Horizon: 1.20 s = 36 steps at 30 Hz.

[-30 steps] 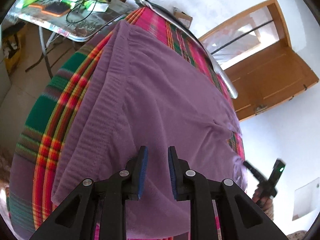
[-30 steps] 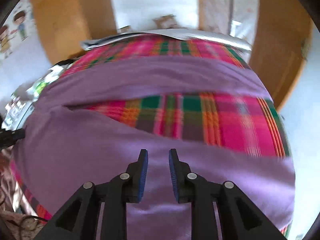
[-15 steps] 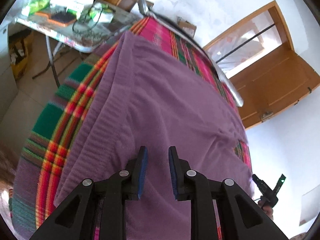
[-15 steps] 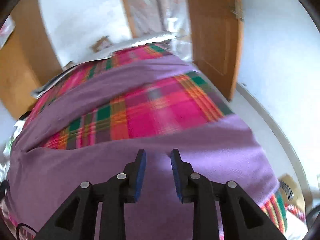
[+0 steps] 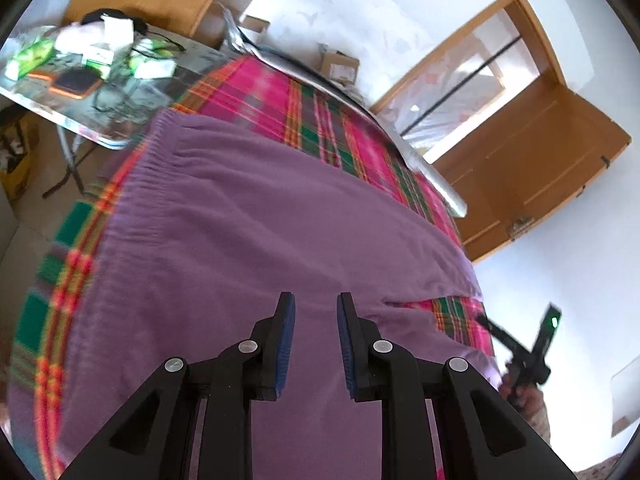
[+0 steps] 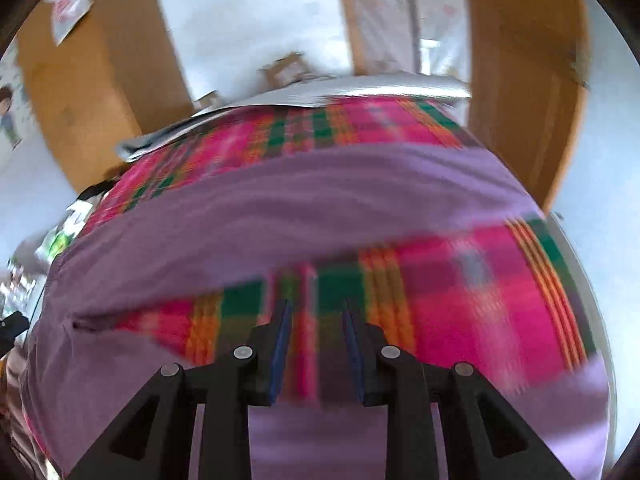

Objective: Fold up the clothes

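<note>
The purple trousers [image 5: 256, 240] are being seen spread flat on a plaid-covered bed [image 5: 320, 120], waistband [image 5: 136, 184] toward the left edge, two legs running right w/ plaid showing between them [image 6: 460, 300]. The left hand-held gripper [image 5: 316, 308] is being held just above the cloth nr the crotch, jaws apart, nothing betw. them. The right hand-held gripper [image 6: 316, 312] is being held over the gap betw. the legs, jaws apart & empty, having just been opening a little; that view is being blurred.

For the step judged to be in hand — laying one leg over the other — the near leg [image 6: 160, 380] is prob. best being pinched at its outer seam by both grippers, one nr the waist & one nr the cuff, & carried across level so the seams are being matched.

Edges: waistband is lying close to the bed's left side, beside a cluttered desk [image 5: 80, 80]; cuffs are being reached nr the right edge. Room is being left on the far plaid strip
</note>
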Motion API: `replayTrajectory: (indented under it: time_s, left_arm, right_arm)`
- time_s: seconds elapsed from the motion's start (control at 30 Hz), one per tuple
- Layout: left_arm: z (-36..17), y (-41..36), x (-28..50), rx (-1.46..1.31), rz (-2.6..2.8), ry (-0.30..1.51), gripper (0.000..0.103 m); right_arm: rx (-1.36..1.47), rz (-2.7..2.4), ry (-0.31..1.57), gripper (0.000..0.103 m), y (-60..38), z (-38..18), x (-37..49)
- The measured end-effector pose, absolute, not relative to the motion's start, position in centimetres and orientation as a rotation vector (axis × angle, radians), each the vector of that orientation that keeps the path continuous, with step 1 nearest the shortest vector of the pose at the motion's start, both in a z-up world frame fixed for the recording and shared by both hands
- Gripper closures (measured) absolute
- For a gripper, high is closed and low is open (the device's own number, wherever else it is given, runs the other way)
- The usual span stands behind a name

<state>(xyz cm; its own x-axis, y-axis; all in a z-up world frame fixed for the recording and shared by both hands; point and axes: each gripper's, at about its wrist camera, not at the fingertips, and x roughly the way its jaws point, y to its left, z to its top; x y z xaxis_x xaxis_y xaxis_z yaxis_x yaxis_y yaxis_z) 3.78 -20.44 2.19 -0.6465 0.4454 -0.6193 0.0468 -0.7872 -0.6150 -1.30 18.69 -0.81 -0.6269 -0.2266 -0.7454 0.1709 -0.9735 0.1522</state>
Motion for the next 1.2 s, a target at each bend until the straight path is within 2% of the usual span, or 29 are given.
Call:
replayTrajectory:
  time_s: [0.33, 0.63, 0.8, 1.03, 1.2]
  left_arm:
    - [0.4, -18.3, -1.1, -1.280, 2.449, -0.871, 0.081]
    - [-1.6, -19.0, -2.7, -1.338, 2.450, -0.909, 0.081]
    - [-2.1, -19.0, -3.1, -1.347, 2.446, -0.916, 0.081]
    - [-2.2, -19.1, -3.0, -1.344, 2.448, -0.924, 0.081]
    - [-1.8, -19.6, -2.9, -1.326, 2.470, -0.924, 0.081]
  right_arm:
    - [1.259, -2.467, 0.157, 0.076, 11.3, -3.0, -6.9]
    - [1.320, -2.433, 0.127, 0.077, 13.8, -3.6, -4.1]
    - [1.176, -2.462, 0.031, 0.077, 14.0, -1.2, -4.4]
    - [1.213, -2.390, 0.137, 0.077, 9.9, -3.0, -5.9]
    - [1.229, -2.374, 0.126, 0.076, 10.2, -4.0, -4.8]
